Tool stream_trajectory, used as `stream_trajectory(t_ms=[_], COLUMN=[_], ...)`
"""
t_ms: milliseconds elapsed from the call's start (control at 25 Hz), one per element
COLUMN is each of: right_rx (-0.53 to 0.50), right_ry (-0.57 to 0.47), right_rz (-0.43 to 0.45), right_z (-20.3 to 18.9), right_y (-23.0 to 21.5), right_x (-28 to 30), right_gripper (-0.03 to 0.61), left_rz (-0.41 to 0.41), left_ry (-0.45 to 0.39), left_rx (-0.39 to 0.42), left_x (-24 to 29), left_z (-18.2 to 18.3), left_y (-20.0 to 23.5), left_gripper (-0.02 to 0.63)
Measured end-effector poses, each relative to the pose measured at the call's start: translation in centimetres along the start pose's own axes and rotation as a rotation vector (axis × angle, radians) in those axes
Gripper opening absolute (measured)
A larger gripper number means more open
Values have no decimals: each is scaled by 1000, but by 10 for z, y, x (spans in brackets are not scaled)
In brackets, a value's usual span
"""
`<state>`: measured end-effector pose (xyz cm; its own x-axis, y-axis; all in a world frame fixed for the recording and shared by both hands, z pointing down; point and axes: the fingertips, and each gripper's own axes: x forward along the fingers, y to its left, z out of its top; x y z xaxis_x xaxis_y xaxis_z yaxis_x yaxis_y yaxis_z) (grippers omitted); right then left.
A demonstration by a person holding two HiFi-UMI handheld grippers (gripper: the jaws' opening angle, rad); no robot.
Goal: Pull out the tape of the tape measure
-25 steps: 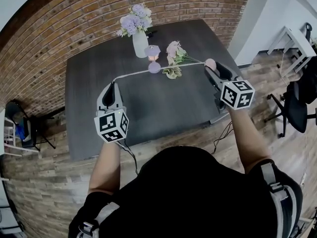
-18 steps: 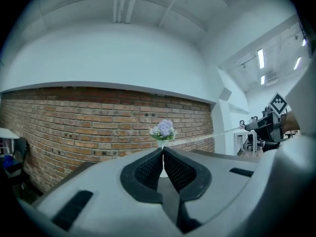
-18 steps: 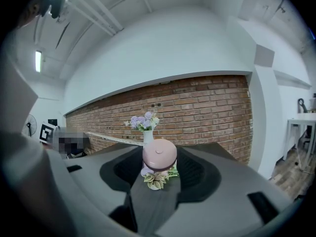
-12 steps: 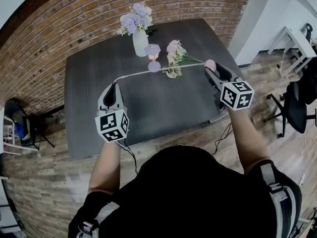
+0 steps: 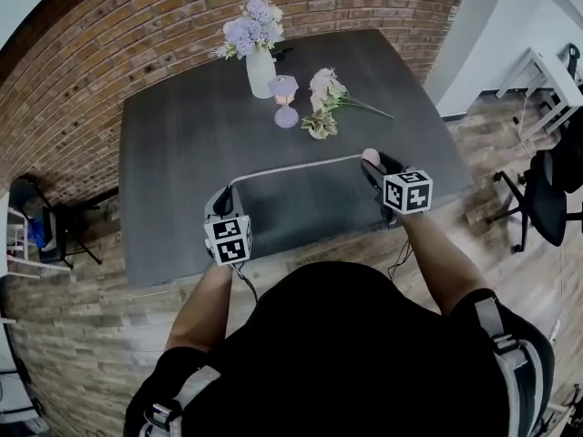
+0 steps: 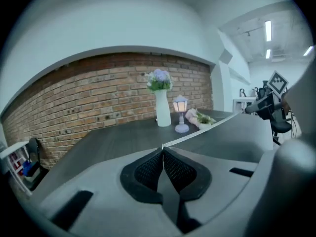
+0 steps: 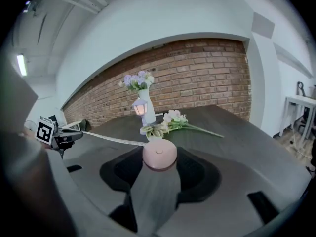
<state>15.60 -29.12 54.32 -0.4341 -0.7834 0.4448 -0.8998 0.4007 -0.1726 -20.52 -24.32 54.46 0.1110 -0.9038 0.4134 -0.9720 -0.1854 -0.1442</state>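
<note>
A round pink tape measure case (image 5: 368, 156) (image 7: 159, 154) sits between the jaws of my right gripper (image 5: 371, 162) (image 7: 159, 158), which is shut on it. From the case a white tape (image 5: 291, 166) (image 7: 111, 139) (image 6: 207, 130) runs taut to the left, low over the dark table (image 5: 173, 153). My left gripper (image 5: 224, 194) (image 6: 162, 149) is shut on the tape's end, its black pads pressed together. Both grippers hover over the near part of the table, each visible in the other's view.
At the table's far side stand a white vase of purple flowers (image 5: 260, 66) and a small lantern lamp (image 5: 285, 98), with a pink bouquet (image 5: 328, 98) lying beside them. Behind is a brick wall (image 5: 137, 25). An office chair (image 5: 551, 189) stands to the right.
Both grippers have dropped lower and come toward the table's near edge, closer together in the head view. The tape still stretches between them, now clear of the flowers.
</note>
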Motion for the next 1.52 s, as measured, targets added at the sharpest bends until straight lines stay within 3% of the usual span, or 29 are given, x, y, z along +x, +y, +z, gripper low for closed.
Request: stream_trajectory(t_ms=[120,200,520,680,800,920,1000,1040,1160,1280,1400,1520], right_rx=[-10,-21,-56,-62,-38,-7,5,15,56,79,79,86], right_ry=[72,110,225,254,234,205,174,149,44,-70,-161,-216], right_rz=[-4,0,-15,-13,-14,-32,-48,-56,-70,-72,-66,-45], right_z=[-32,-47,-77,-80,-75,-68,-60,-54,-24,14,47,65], right_y=[1,2,-3,-5,-10,-18,-23,-26,-29,-28,-21,-11], right_x=[18,26,44,49,49,45,42,40,30,20,8,-3], right_gripper=[212,212,213,215,280,291,291,291,290,276,164,45], left_rz=[-8,-8,-16,-5,28,37,52,74,146,161,145,107], left_ry=[119,157,248,249,242,220,189,174,116,10,-81,-143], left_rx=[1,4,19,42,44,2,-42,-56,-76,-127,-174,-181], left_x=[7,12,20,22,23,22,22,22,18,17,12,5], left_z=[-39,-53,-78,-79,-76,-72,-66,-63,-40,1,39,65], left_y=[-6,-7,-4,-2,7,15,23,29,48,59,59,44], left_gripper=[14,14,14,14,15,24,113,123,121,121,119,73])
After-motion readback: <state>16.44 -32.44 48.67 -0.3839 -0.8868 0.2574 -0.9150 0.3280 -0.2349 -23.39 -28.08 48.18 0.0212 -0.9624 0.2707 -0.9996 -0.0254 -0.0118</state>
